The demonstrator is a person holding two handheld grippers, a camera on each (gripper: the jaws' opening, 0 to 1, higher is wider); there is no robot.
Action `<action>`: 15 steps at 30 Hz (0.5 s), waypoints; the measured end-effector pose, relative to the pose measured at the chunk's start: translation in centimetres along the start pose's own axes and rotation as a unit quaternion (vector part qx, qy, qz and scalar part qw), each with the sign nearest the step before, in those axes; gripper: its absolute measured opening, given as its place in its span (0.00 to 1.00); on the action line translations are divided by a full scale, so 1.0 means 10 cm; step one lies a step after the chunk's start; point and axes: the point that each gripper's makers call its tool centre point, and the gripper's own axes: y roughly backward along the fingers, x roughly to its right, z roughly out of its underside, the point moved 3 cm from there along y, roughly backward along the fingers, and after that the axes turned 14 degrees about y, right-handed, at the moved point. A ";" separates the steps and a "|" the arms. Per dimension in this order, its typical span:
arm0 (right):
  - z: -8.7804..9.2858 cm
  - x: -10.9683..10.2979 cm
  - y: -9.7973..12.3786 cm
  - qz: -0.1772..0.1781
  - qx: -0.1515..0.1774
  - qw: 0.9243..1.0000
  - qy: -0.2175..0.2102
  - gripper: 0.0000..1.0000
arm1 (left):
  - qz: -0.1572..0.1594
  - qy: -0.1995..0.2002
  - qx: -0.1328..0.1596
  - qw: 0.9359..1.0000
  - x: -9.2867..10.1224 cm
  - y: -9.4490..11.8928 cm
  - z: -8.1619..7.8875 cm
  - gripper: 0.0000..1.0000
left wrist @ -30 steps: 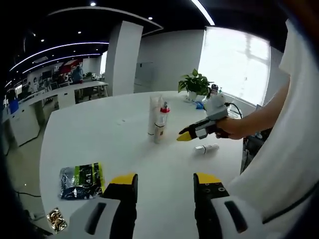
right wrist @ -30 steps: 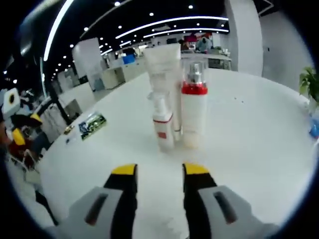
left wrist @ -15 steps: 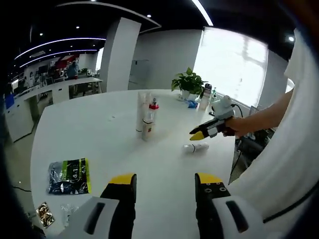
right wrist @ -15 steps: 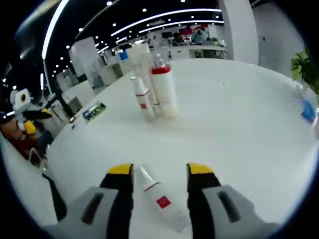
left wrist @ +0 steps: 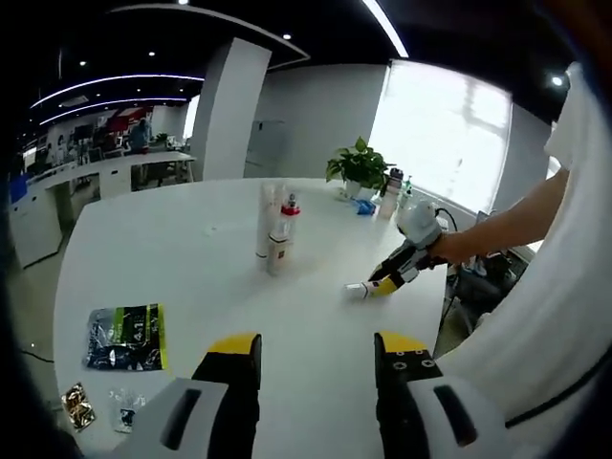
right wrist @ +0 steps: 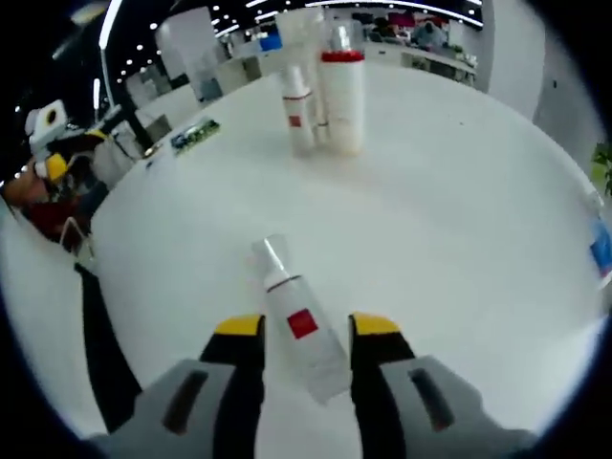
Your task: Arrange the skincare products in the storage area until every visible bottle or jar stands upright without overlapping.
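In the left gripper view, your left gripper waits low over the white table with its jaws spread and nothing between them. Three bottles stand up close together in the middle of the table. Over to the right, your right gripper reaches down to a small bottle that lies on its side. A shiny packet lies on the table near your left side. In the right gripper view, the right gripper has its jaws spread on both sides of the lying bottle, but I cannot tell if they touch it. The standing bottles are farther up the table. You look to be on the picking-up step. Next, squeeze the bottle, lift it, turn it upright and set it just beside the others without bumping them.
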 end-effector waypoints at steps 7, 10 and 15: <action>0.05 -0.06 -0.04 -0.007 -0.030 0.999 0.030 0.26 | -0.003 0.009 0.008 1.000 0.01 0.05 0.01 0.48; 0.07 -0.06 -0.05 -0.005 -0.038 0.998 0.040 0.20 | -0.005 0.013 0.011 1.000 0.00 0.07 0.02 0.48; 0.07 -0.04 -0.06 0.003 -0.041 0.998 0.054 0.19 | -0.002 0.025 0.016 1.000 0.02 0.09 0.05 0.48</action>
